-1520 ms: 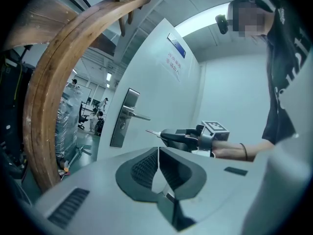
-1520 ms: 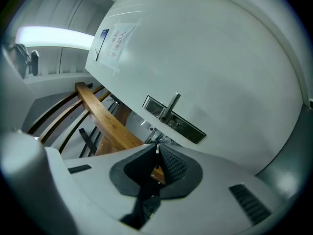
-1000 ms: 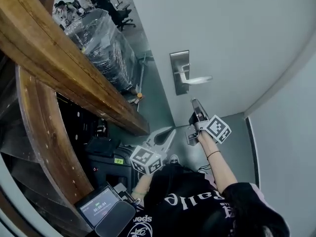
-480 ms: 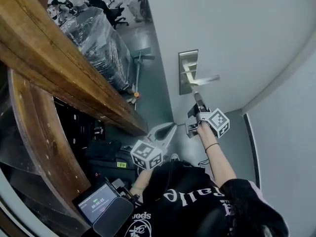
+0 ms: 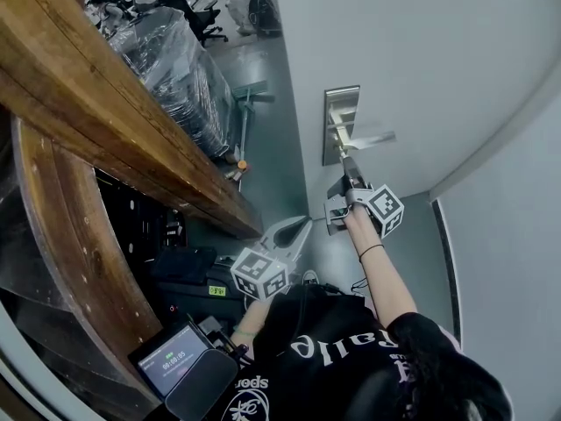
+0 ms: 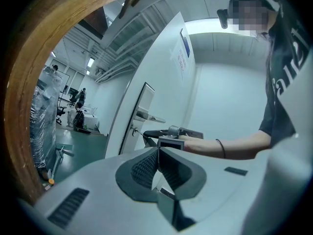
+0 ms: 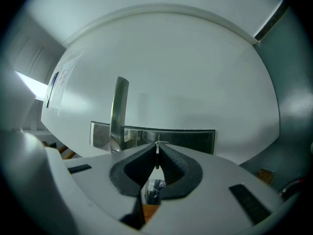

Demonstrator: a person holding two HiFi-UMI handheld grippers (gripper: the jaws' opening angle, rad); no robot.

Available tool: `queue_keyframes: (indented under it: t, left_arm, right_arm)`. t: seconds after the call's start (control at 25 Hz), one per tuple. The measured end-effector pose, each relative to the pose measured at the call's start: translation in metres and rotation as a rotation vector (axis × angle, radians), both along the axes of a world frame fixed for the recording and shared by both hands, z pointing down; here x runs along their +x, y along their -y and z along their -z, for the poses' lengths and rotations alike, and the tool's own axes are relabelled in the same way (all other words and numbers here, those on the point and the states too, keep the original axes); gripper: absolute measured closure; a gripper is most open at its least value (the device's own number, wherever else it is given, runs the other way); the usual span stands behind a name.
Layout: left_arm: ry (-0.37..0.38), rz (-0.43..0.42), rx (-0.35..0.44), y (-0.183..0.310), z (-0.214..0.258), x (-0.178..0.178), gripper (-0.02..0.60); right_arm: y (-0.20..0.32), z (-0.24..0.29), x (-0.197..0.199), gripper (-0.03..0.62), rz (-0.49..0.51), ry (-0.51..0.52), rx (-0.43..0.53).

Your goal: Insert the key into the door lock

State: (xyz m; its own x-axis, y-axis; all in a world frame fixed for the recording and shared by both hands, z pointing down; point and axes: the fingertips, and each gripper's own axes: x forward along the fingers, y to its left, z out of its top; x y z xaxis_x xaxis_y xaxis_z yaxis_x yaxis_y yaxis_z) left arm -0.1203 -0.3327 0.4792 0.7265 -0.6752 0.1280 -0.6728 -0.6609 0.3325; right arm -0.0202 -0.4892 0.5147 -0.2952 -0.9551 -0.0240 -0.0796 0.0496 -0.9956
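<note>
In the last second I've raised the right gripper [image 5: 344, 165] to the lower end of the door's lock plate [image 5: 344, 103]. Its jaws pinch the key [image 7: 156, 153], so insertion looks imminent. The left gripper [image 6: 157, 155] hangs closed and empty.

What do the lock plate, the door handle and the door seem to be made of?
Lock plate: probably metal with a brushed silver finish; it reflects only dimly.
Door handle: likely polished metal, since it shows bright glints.
Door: smooth, matte white surface; what lies under the coating cannot be told.
</note>
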Motion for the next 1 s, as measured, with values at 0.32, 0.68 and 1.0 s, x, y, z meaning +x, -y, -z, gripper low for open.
queue_keyframes:
  t: [0.32, 0.68, 1.0]
  left_arm:
    - [-0.015, 0.003, -0.002, 0.004, -0.001, -0.007, 0.569]
    - [-0.015, 0.012, -0.01, 0.012, -0.004, -0.01, 0.569]
    - [-0.02, 0.02, -0.025, 0.021, -0.009, -0.007, 0.569]
  right_arm:
    - [0.015, -0.003, -0.008, 0.559, -0.021, 0.002, 0.004]
    - [0.028, -0.003, -0.012, 0.559, -0.022, -0.036, 0.039]
    - [0.037, 0.003, -0.018, 0.557, 0.06, -0.302, 0.098]
